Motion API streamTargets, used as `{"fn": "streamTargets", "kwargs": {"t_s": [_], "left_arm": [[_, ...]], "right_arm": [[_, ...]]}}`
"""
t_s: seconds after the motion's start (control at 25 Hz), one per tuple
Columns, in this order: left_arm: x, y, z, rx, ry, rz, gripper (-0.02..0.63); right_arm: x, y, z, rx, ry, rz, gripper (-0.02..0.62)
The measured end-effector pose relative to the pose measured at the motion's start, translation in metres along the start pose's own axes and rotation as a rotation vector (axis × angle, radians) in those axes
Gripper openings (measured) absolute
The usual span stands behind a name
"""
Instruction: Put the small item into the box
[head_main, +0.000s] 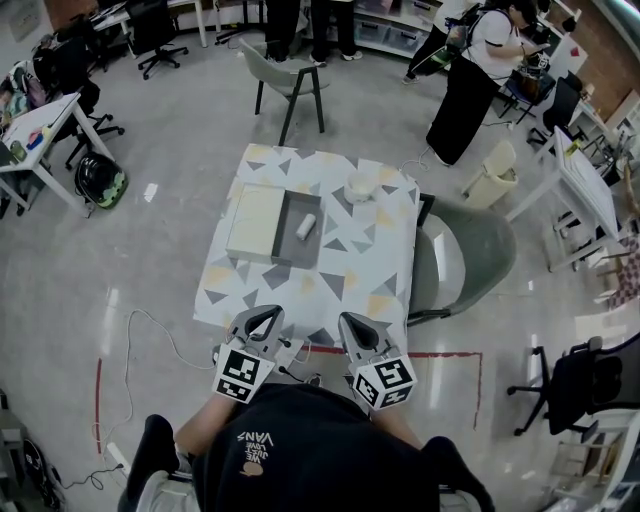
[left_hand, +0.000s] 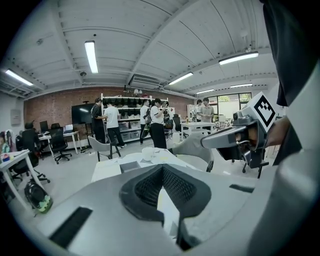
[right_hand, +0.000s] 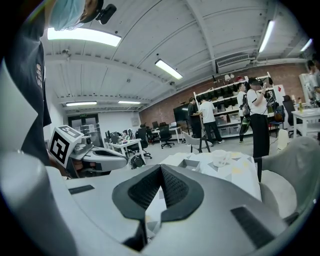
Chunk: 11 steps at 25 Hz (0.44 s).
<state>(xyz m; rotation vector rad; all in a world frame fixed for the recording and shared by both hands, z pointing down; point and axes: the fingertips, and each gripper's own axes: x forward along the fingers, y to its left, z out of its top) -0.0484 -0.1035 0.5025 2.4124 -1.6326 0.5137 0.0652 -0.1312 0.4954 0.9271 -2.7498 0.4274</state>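
Note:
On the patterned table (head_main: 250, 280) lies an open grey box (head_main: 288, 243) with a small white item (head_main: 306, 227) inside it. A cream lid (head_main: 255, 222) lies flat against the box's left side. A white bowl-like object (head_main: 361, 187) stands further back. My left gripper (head_main: 268, 316) and right gripper (head_main: 351, 323) hover side by side at the table's near edge, well short of the box. Both are shut with nothing between the jaws. The left gripper view shows shut jaws (left_hand: 162, 167) and the box (left_hand: 129, 166) beyond them. In the right gripper view, shut jaws (right_hand: 161, 166) point toward the box (right_hand: 190, 163).
A grey-green chair (head_main: 470, 255) stands against the table's right side, and another chair (head_main: 290, 80) stands beyond its far edge. Red tape (head_main: 440, 355) and a cable (head_main: 150, 330) lie on the floor near me. People stand at desks and shelves at the back.

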Motion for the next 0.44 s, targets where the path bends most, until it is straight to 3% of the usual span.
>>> {"fn": "streamTargets", "kwargs": {"t_s": [0.44], "left_arm": [[-0.0079,0.0096,-0.0021,-0.009,-0.001,0.02,0.008]], "right_arm": [[0.0056,0.0047,-0.0005,-0.007,0.007,0.003,0.0]]}}
